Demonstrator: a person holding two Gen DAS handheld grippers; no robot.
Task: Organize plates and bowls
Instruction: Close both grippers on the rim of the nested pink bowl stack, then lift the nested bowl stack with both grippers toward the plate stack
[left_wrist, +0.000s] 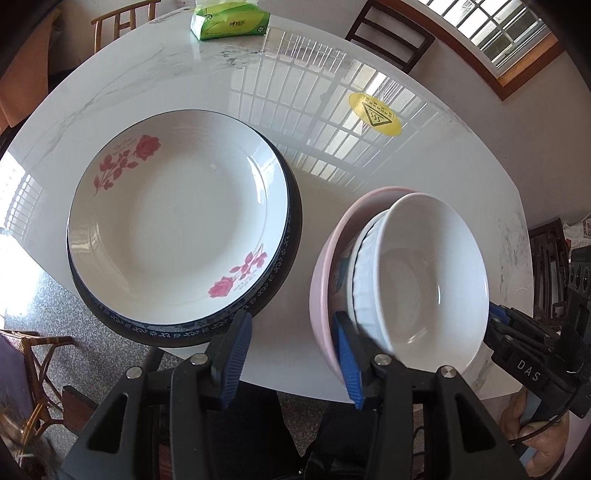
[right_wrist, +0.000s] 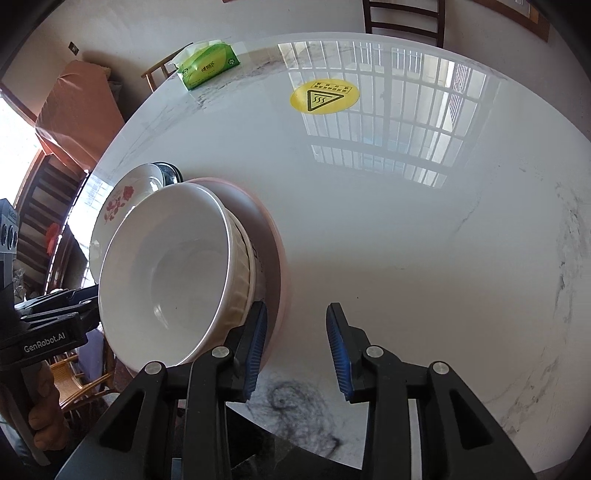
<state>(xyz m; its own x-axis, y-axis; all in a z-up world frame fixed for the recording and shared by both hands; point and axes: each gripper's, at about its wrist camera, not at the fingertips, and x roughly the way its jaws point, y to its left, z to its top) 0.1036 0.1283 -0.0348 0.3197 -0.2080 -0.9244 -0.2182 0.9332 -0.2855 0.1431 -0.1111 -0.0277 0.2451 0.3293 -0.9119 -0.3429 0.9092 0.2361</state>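
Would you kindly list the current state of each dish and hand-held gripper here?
Rose plate: stacked on blue-rimmed plate.
White bowl: nested atop ribbed bowl, inside pink bowl.
Left hand-held gripper: open, empty.
Right hand-held gripper: open, empty.

Glossy ceramic bowl (left_wrist: 424, 273), polished marble table (left_wrist: 332, 74)

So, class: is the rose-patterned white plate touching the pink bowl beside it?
Apart. The left wrist view shows a strip of bare white table between the rose-patterned white plate, stacked on a dark blue-rimmed plate, and the pink bowl.
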